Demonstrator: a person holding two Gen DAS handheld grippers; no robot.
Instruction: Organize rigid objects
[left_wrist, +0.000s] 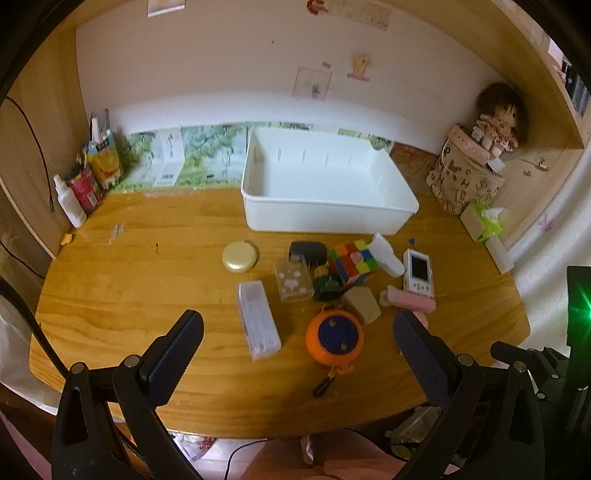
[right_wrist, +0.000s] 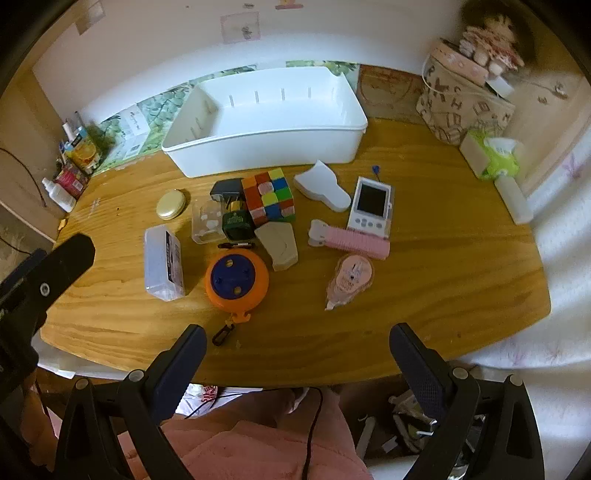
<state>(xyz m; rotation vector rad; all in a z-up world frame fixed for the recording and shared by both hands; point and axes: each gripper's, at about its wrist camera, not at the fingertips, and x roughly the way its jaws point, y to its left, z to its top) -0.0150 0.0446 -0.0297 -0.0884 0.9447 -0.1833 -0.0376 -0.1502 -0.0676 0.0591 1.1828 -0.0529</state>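
Left gripper (left_wrist: 297, 343) spread wide, nothing between its fingers, hanging above the near part of the table (left_wrist: 129, 295); right gripper (right_wrist: 297, 354) likewise wide and empty, over the near edge. White bin (left_wrist: 325, 184) at the back of the table, nothing in it; its far wall blocks the poster strip behind. Loose items lie in a cluster in front of the bin: gold disc (left_wrist: 241, 256) alone to the left; clear case (left_wrist: 258, 319) near the left gripper; orange reel (left_wrist: 334, 338) with a clip trailing toward the edge; cube (left_wrist: 354, 261) mid-cluster, touching a dark green box (left_wrist: 327, 287); black charger (left_wrist: 307, 253) half hidden behind a clear box (left_wrist: 292, 283); white handheld (left_wrist: 417, 271) to the right; pink comb (left_wrist: 408, 301) beside it. Pink tape dispenser (right_wrist: 349, 280) shows plainly in the right view; in the left view a finger covers most of it. Beige block (right_wrist: 280, 245) is of unclear make. Doll (left_wrist: 498, 118) on a patterned bag in the far right corner, blurred in the right view.
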